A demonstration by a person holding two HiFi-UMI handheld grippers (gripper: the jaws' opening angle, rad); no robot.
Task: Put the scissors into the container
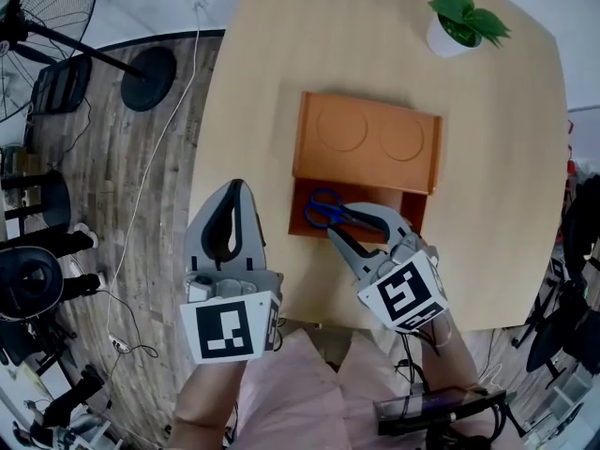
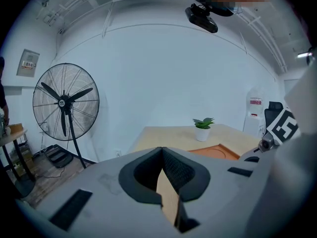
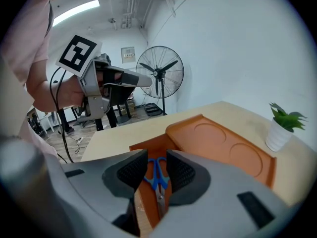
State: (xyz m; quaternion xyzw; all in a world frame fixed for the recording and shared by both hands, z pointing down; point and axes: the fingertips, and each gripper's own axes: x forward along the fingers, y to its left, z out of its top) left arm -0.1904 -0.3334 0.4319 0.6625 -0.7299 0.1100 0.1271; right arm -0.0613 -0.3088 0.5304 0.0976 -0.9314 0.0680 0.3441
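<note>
Blue-handled scissors lie flat in the open lower compartment of the orange container on the wooden table. Their handles point left and their blades run under my right gripper. In the right gripper view the scissors show through the gap between the jaws of my right gripper, which stands open just above them without pinching them. My left gripper hovers at the table's left front edge, away from the container. The left gripper has its jaws touching at the tips, with nothing held.
A potted plant in a white pot stands at the far right of the table. The container's raised part has two round recesses. A floor fan and cables sit on the wooden floor to the left.
</note>
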